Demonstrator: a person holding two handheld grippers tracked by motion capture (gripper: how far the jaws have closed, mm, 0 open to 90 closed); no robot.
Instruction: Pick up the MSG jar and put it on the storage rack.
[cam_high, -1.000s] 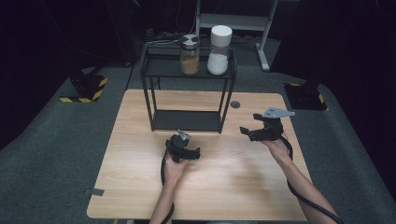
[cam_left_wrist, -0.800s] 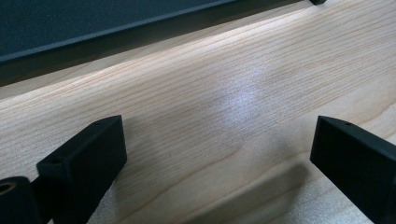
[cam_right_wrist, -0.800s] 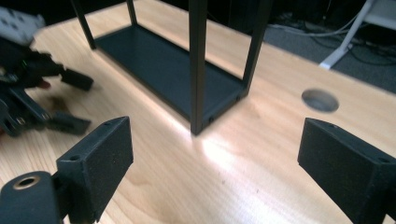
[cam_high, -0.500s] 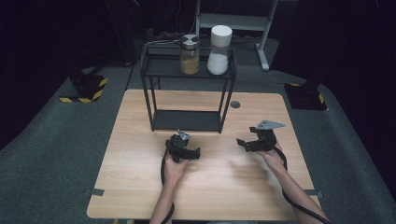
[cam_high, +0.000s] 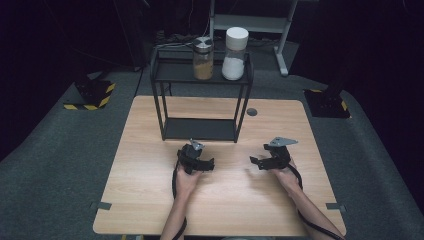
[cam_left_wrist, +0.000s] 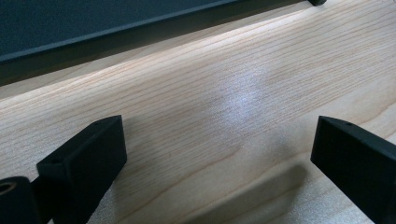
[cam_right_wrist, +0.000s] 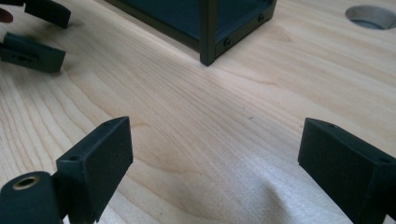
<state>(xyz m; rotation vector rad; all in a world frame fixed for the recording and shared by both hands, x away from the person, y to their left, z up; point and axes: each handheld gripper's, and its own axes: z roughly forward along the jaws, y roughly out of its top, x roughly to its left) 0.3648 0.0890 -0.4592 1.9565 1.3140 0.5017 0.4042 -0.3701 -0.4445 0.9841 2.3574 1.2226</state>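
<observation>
Since the earlier frames the right gripper (cam_high: 261, 162) has sunk from above the surface (cam_high: 150, 200) to rest low over the wood, its grey plate now nearer the tabletop, while the left gripper (cam_high: 204, 165) has kept its place.

On the left, the left gripper lies close to the wood just in front of the black shelf rack (cam_high: 157, 90). In its own view the jaws stand wide apart with only bare wood grain between them and the rack's dark bottom tray (cam_left_wrist: 93, 28) ahead; nothing is held. It seems parked there, pointed at the rack as though ready for a reach.

Farther along, the rack stands at the back middle of the surface. On its top shelf sit two jars side by side, near each other: the jar with brown contents (cam_high: 203, 59) and metal lid to the left, the white jar (cam_high: 235, 54) to the right. Up there they are well apart from both grippers.

On the right, the right gripper aims across the wood toward the rack's front leg (cam_right_wrist: 208, 32). Its jaws are wide and empty. The cable hole (cam_high: 252, 112) lies beyond it. Both hands look settled in a resting pose, probably a start or finish position.
</observation>
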